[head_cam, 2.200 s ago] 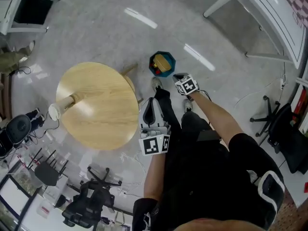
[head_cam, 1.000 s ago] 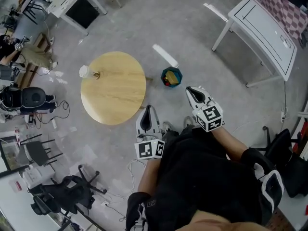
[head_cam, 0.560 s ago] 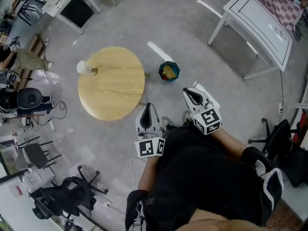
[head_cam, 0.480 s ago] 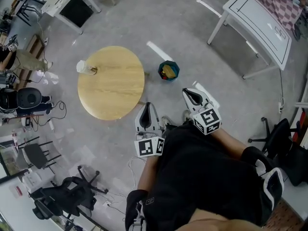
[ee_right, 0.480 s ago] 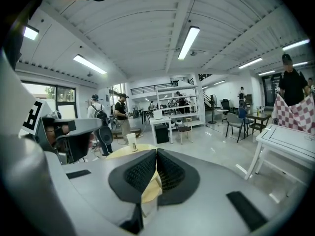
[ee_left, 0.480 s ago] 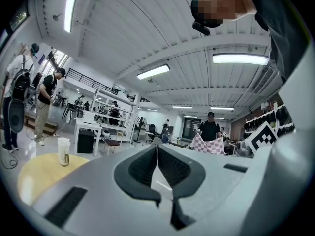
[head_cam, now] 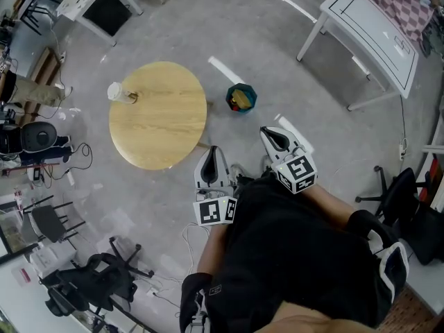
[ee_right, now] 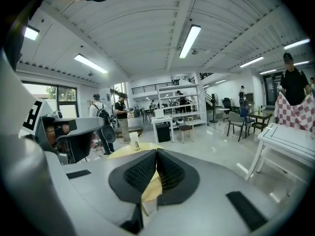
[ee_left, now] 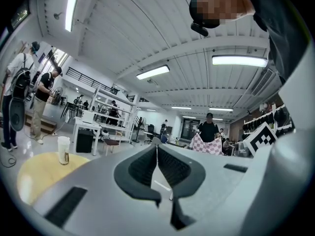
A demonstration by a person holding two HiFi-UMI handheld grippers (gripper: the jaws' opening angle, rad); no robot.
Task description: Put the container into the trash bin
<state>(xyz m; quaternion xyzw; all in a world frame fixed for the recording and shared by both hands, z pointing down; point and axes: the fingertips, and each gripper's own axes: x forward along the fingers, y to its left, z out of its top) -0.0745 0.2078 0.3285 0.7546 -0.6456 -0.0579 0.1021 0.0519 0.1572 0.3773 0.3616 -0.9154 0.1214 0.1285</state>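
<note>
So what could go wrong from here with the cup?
The cup stands at the rim of the table; a nudge could tip it off. The left tool and right tool are shut; reaching unopened could knock it. The trash bin looks small and already holds things, so a drop might miss.

The grey floor (head_cam: 263, 40) is open between the round wooden counter (head_cam: 158, 114) and the white table (head_cam: 368, 33). Only the small trash bin (head_cam: 241, 98) stands there, near the counter's rim. On the counter, only a cup (head_cam: 119, 93) stands, at the far left edge. A black office chair (head_cam: 399, 200) stands well apart, at the right.
</note>
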